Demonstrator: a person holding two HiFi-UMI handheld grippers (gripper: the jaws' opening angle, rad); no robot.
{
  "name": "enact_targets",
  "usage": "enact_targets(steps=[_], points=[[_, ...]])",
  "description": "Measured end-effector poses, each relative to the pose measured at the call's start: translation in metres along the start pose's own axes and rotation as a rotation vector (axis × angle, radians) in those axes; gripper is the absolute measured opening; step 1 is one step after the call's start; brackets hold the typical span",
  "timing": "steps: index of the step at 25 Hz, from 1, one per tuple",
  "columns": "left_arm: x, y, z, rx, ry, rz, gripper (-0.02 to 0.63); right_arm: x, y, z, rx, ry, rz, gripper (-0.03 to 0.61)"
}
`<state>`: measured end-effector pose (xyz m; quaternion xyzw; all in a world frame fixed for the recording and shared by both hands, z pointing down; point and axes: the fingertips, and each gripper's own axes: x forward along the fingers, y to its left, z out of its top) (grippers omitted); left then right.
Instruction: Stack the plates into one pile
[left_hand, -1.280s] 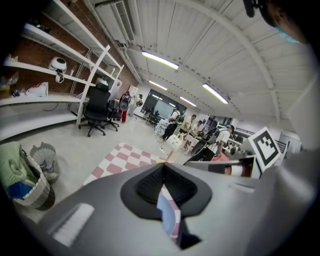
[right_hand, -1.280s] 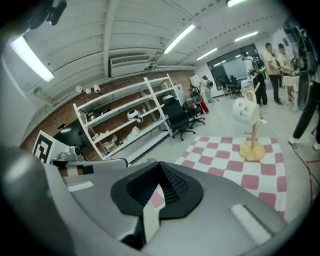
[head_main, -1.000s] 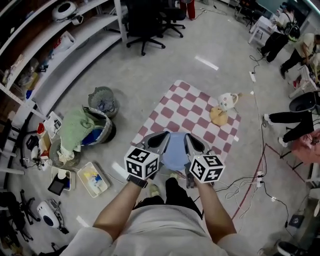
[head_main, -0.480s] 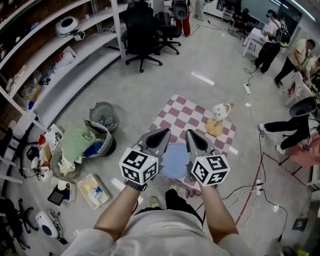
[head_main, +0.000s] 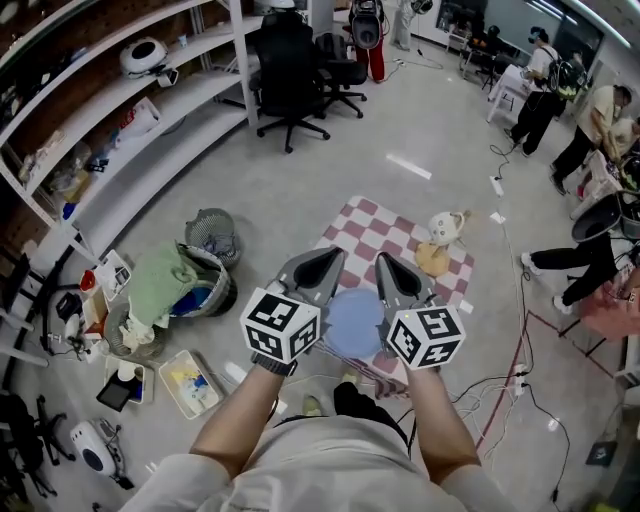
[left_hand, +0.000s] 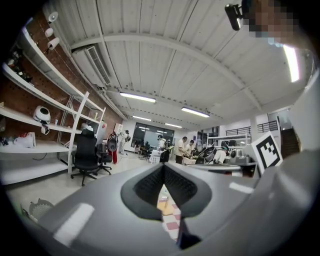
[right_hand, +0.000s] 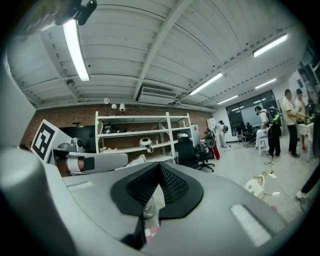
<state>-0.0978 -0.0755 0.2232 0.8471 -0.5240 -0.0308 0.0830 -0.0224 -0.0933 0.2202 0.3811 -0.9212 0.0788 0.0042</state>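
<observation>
Blue plate (head_main: 355, 322) lies at the checked mat's (head_main: 372, 232) six o'clock edge. The left gripper (head_main: 324, 263) at its ten and the right gripper (head_main: 388, 266) at two both have jaws together, empty. Best to lower, part one pair, and take the rim level.

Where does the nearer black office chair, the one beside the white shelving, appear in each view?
Head view: the black office chair stands at top centre, just right of the white shelving.
Left gripper view: the chair is left of centre, in front of the shelving.
Right gripper view: the chair is just right of centre, beside the shelving.
Shared landmark: the white shelving.
</observation>
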Motion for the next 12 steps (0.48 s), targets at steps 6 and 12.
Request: enact_targets(steps=[6,12], points=[[-0.006,0.006,0.002,0.003,-0.002,0.010,0.006,0.006,0.010,0.002,-0.035,0.001,0.007,0.009],[-0.009,0.010,0.005,0.009,-0.004,0.018,0.006,0.010,0.015,0.003,-0.041,0.007,0.012,0.009]])
